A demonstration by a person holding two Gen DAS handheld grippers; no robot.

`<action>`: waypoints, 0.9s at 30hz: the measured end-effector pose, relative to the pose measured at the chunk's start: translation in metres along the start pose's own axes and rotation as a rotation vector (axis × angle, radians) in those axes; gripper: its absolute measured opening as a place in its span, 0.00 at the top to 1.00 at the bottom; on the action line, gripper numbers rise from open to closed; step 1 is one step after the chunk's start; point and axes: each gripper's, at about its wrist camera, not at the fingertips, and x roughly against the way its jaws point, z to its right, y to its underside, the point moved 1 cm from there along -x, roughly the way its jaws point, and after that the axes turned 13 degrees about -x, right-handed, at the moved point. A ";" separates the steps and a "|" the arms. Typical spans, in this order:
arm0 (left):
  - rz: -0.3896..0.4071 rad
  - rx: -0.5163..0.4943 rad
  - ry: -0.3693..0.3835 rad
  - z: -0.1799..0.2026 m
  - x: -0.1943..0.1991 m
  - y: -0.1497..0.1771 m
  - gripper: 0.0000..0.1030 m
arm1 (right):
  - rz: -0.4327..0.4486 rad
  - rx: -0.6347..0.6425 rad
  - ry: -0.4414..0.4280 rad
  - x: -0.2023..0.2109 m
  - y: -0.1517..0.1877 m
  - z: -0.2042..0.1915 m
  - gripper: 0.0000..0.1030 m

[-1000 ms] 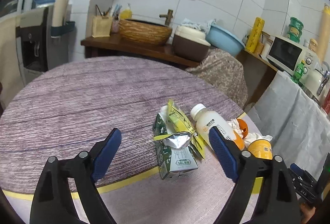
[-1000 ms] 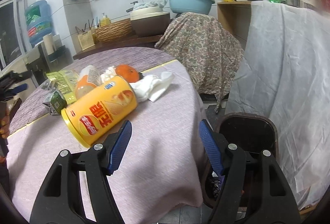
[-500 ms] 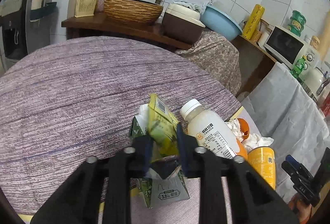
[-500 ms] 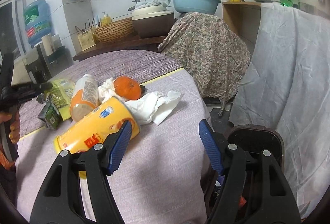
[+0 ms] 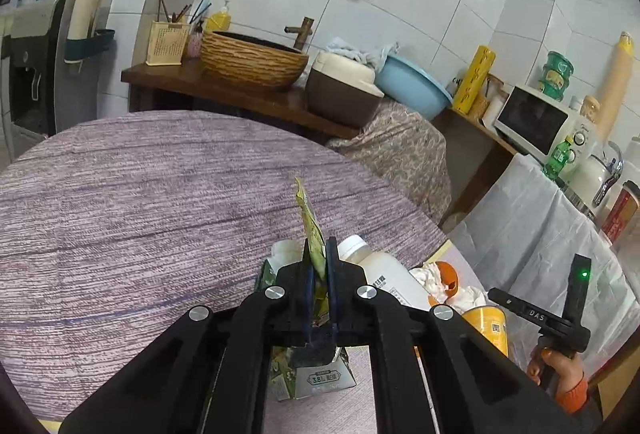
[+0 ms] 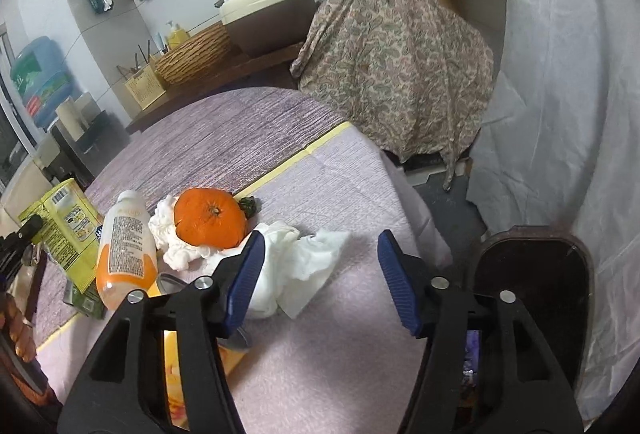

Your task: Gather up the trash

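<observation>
Working from the biggest thing down: the round table [image 6: 328, 334] with its purple cloth carried all the trash bunched near its right-hand edge, and the dark bin [image 6: 532, 282] sat on the floor just past that edge, mouth open toward me.

The left gripper [image 5: 318, 274] was clenched flat on the yellow-green wrapper [image 5: 310, 222], which stood up between the pads right over the green carton [image 5: 316, 380]. The jaws had just been closing and the foil was pinched thin, so I figured a straight lift was best, so the carton underneath wouldn't snag and drag along.

The right gripper [image 6: 320, 282] was released, with its jaws having just narrowed a bit and nothing between them yet. The white tissue [image 6: 296, 270] lay against its left pad, touching the orange peel [image 6: 210, 218]. The juice bottle [image 6: 124, 246] lay on its side beside that, and the yellow can [image 6: 176, 374] was mostly hidden under the gripper frame. I'd have pushed further in before squeezing, since tissue bunches and slips.

Room-wise, the far half of the table was bare, so swinging left was free. On the right, the table edge and the white drape [image 6: 560, 114] were near the bin, so I'd have kept that path tight.
</observation>
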 end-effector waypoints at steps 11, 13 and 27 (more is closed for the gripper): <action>0.055 -0.021 -0.012 0.001 0.008 -0.003 0.94 | 0.024 0.005 -0.043 0.002 0.004 -0.004 0.94; 0.061 -0.028 -0.012 0.001 0.009 -0.003 0.94 | 0.045 0.008 -0.058 0.011 0.004 -0.003 0.95; 0.126 -0.056 0.031 0.024 0.026 -0.009 0.94 | 0.233 0.059 -0.025 0.100 0.012 0.025 0.97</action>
